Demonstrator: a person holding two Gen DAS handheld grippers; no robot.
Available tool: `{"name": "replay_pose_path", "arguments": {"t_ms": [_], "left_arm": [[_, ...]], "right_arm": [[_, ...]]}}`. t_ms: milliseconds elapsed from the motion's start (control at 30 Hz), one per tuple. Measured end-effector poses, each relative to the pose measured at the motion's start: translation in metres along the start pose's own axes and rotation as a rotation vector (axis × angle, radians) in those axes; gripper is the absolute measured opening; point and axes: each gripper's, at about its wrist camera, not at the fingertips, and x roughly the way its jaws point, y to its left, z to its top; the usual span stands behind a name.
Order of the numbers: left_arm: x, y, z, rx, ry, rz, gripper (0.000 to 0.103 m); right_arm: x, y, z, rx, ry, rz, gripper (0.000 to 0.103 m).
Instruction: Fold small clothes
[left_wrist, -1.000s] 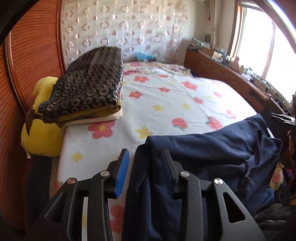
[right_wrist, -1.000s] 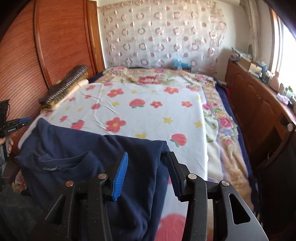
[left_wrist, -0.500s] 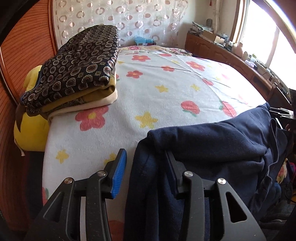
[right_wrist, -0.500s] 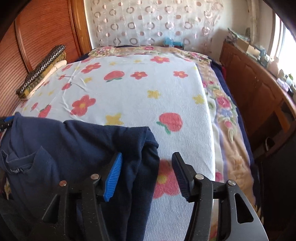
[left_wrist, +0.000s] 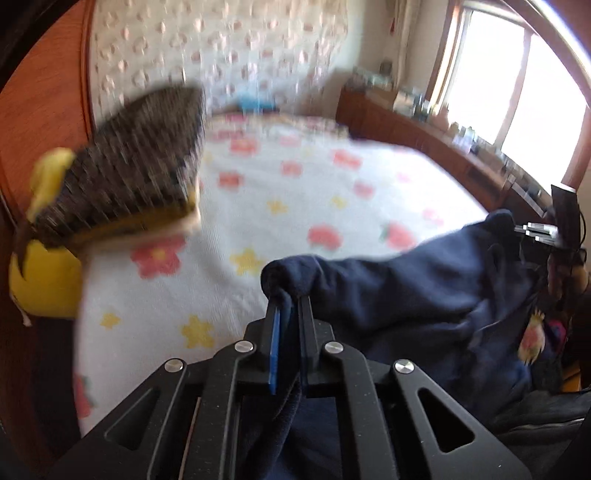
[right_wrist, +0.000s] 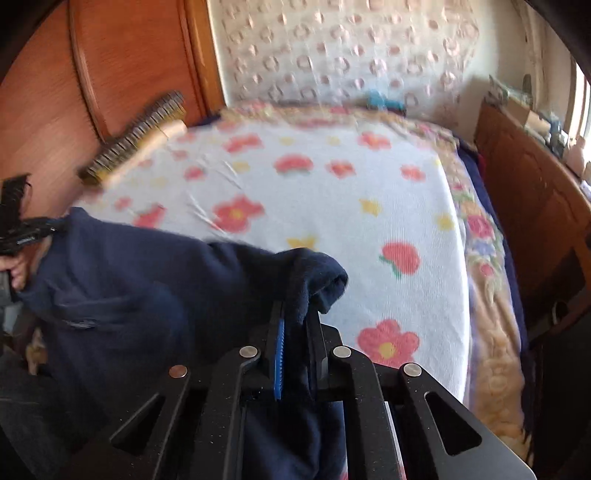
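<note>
Seemingly both tongs on garment (left_wrist: 406, 291).

We list: navy garment (left_wrist: 406, 295), soft matt fleecy cloth; bedspread (right_wrist: 332, 206), matt ribbed woven cloth with a flower print; wardrobe (right_wrist: 122, 66), smooth reddish wood with a slight sheen; grippers, matt black plastic with bright metal rivets (left_wrist: 244, 346).
</note>
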Motion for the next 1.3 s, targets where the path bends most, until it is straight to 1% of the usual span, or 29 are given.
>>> {"name": "replay_pose_path", "arguments": {"t_ms": [67,133,167,233,367,433,467,567,633,733,833,967,1067,1133,1167,1200,1267,1300], "left_arm": [[-0.035,-0.007,0.007,-0.008,-0.087,-0.027,0.008],[-0.064,-0.019,0.018,0.026,-0.146,-0.052,0.008],[-0.078,-0.028,0.027,0.065,-0.165,-0.062,0.008],[-0.100,-0.042,0.044,0.120,-0.209,-0.050,0.008],[-0.156,-0.064,0.076,0.193,-0.341,-0.064,0.008],[-0.184,-0.070,0.088,0.217,-0.412,-0.056,0.008],[-0.200,-0.073,0.094,0.228,-0.455,-0.041,0.008],[-0.237,-0.077,0.110,0.253,-0.539,-0.014,0.008],[-0.256,-0.075,0.118,0.262,-0.585,-0.001,0.008],[-0.284,-0.071,0.131,0.261,-0.656,0.017,0.008],[-0.298,-0.067,0.140,0.265,-0.700,0.034,0.008],[-0.300,-0.060,0.152,0.254,-0.715,0.038,0.008],[-0.278,-0.055,0.162,0.242,-0.698,0.051,0.008],[-0.260,-0.052,0.166,0.234,-0.668,0.058,0.008],[-0.241,-0.048,0.172,0.224,-0.638,0.064,0.008],[-0.227,-0.045,0.176,0.219,-0.615,0.068,0.008],[-0.182,-0.036,0.187,0.200,-0.550,0.074,0.008],[-0.157,-0.034,0.191,0.193,-0.515,0.083,0.008]], "right_arm": [[-0.033,0.008,0.004,0.000,-0.069,0.020,0.009],[-0.062,0.022,0.011,-0.032,-0.107,0.044,0.009],[-0.078,0.031,0.017,-0.064,-0.127,0.028,0.009],[-0.112,0.048,0.029,-0.136,-0.176,0.008,0.009],[-0.181,0.070,0.052,-0.194,-0.303,-0.017,0.008],[-0.216,0.078,0.062,-0.227,-0.372,-0.043,0.008],[-0.233,0.081,0.068,-0.244,-0.396,-0.055,0.008],[-0.273,0.083,0.085,-0.271,-0.459,-0.113,0.008],[-0.298,0.085,0.094,-0.283,-0.500,-0.155,0.008],[-0.332,0.087,0.105,-0.291,-0.561,-0.187,0.008],[-0.357,0.097,0.110,-0.309,-0.611,-0.208,0.008],[-0.370,0.098,0.115,-0.311,-0.632,-0.230,0.008],[-0.361,0.098,0.113,-0.299,-0.620,-0.231,0.008],[-0.323,0.089,0.115,-0.288,-0.589,-0.244,0.008],[-0.309,0.083,0.120,-0.280,-0.567,-0.250,0.008],[-0.291,0.075,0.134,-0.261,-0.537,-0.250,0.008],[-0.258,0.064,0.153,-0.232,-0.480,-0.243,0.008],[-0.236,0.054,0.159,-0.219,-0.446,-0.241,0.008]]}}
